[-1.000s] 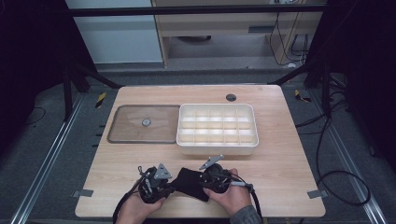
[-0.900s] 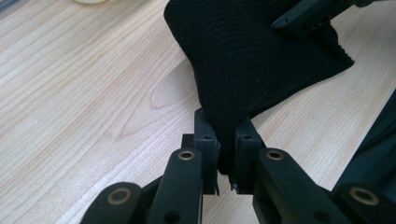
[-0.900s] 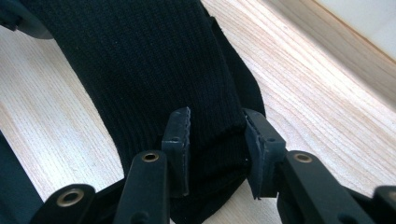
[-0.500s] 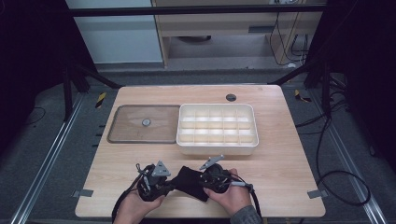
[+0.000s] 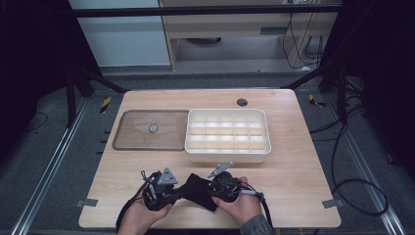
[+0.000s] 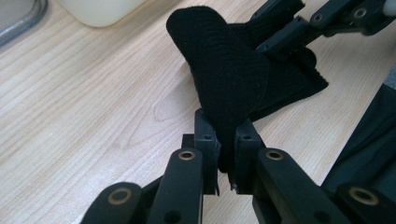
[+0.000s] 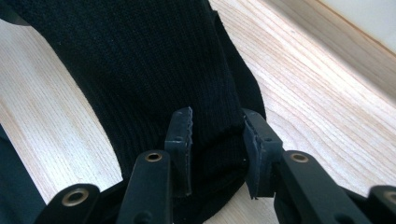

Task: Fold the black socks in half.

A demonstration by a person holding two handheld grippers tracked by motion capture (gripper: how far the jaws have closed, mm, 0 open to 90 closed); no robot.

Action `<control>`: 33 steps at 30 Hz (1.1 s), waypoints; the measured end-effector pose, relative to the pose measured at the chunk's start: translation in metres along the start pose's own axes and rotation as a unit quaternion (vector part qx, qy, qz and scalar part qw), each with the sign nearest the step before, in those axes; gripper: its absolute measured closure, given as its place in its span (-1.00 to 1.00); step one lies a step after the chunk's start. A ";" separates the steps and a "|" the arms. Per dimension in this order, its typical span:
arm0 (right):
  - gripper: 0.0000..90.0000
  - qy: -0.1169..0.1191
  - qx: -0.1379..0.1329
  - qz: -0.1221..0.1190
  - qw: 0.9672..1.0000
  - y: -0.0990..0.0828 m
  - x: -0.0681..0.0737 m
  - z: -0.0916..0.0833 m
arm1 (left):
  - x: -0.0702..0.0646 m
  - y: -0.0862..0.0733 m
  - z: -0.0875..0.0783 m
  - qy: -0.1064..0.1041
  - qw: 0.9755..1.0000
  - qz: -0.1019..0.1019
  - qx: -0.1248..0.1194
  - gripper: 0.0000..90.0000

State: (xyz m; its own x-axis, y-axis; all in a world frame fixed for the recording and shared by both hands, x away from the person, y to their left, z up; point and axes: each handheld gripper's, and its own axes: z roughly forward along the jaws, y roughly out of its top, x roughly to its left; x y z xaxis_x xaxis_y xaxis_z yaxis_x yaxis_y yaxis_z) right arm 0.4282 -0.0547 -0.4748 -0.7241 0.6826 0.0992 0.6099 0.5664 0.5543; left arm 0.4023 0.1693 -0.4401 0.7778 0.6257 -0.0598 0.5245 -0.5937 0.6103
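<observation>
At the left of the high view, a clear lid (image 5: 150,129) with a small knob lies flat on the wooden table (image 5: 303,161), set just beside the white compartment box (image 5: 227,135) it presumably covers; I read the box's open, empty cells as waiting to be filled.

Lower in that frame, near the table's front edge, my left claw (image 5: 171,192) is clamped tight on one end of a black knitted sock (image 5: 198,191). In the left claw's view the jaws stand almost together, with a thin fold of ribbed fabric pinched between them (image 6: 224,154) and the rest of the sock (image 6: 229,70) arching up and away from the table. I take that tight pinch as an anchor, keeping one end fixed while the other is worked.

Just right of it, my right claw (image 5: 215,188) faces inward from the opposite side. In the right claw's view its jaws stand partly open around a thicker bunch of the sock (image 7: 140,70), the pads (image 7: 180,135) pressing the knit on both sides.

The sock spans the gap between the two claws, bowed and partly lifted, well short of the box. I judge the two-sided hold is meant for folding or rolling it before it goes into a cell.
</observation>
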 end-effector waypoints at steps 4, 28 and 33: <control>0.49 0.000 0.000 -0.001 1.000 0.001 0.001 0.001 | -0.001 0.002 -0.003 0.001 1.000 0.005 0.001 0.86; 0.49 0.010 0.000 0.011 1.000 0.005 0.002 0.005 | -0.004 0.013 -0.009 0.000 1.000 0.016 -0.002 0.86; 0.49 0.010 0.001 0.011 1.000 0.006 0.001 0.006 | -0.001 0.016 -0.009 -0.005 1.000 0.012 -0.003 0.86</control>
State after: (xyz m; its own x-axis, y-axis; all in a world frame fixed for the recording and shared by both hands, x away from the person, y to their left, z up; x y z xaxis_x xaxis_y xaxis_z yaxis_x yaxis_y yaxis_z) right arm 0.4328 -0.0476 -0.4757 -0.7169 0.6854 0.1273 0.6261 0.5528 0.5499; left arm 0.4066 0.1634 -0.4236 0.7933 0.6065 -0.0530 0.5037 -0.6049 0.6167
